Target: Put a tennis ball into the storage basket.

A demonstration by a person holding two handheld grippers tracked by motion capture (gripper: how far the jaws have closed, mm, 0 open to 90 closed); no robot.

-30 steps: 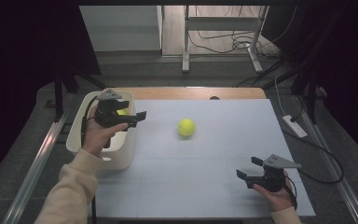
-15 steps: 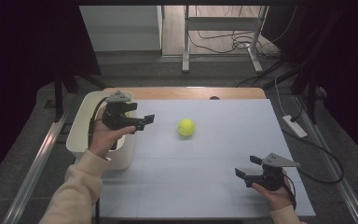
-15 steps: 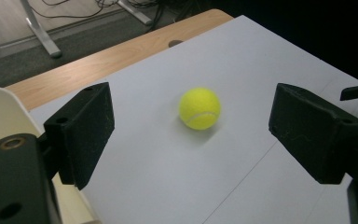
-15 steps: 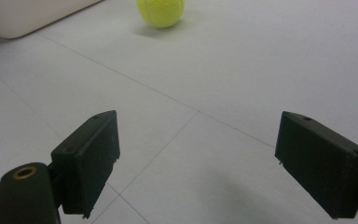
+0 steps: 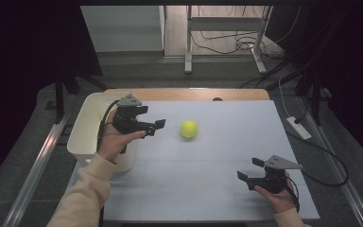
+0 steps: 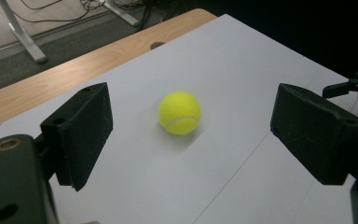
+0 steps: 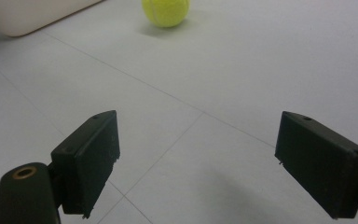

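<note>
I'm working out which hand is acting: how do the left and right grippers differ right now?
The left gripper is raised beside the white bin, close to the tennis ball; the right gripper sits low at the table's near right corner, far from it. Both have open, empty jaws.

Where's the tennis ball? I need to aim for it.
In the high view the tennis ball lies mid-table, just right of the left gripper.

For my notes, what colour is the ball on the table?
Yellow-green ball, clearest in the left gripper view.
</note>
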